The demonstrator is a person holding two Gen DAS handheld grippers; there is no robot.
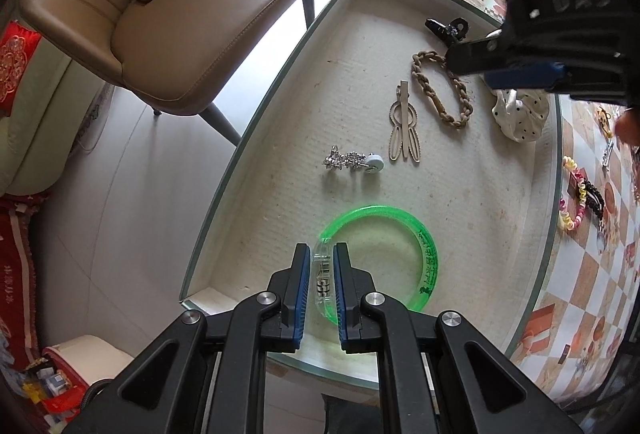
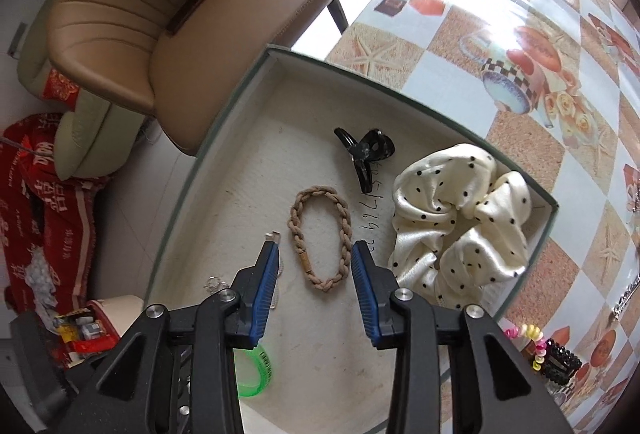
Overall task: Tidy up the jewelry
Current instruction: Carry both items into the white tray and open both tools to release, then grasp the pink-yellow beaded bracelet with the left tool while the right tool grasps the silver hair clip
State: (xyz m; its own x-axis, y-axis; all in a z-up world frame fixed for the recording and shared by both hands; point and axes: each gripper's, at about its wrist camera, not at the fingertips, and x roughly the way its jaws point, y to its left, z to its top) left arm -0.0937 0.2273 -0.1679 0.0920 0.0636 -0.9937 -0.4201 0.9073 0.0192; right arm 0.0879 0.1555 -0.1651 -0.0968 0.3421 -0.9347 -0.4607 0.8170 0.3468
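Note:
My left gripper is shut on the clear clasp part of a green bangle that lies in the shallow white tray. The bangle also shows in the right wrist view. My right gripper is open and empty, above a tan braided hair tie in the tray; it appears in the left wrist view at upper right. A black claw clip, a polka-dot cream scrunchie, a beige hair clip and a rhinestone brooch lie in the tray.
The tray sits on a table with a patterned cloth. More hair ties and a black clip lie on the cloth to the right of the tray. A tan leather chair stands beside the table at the left.

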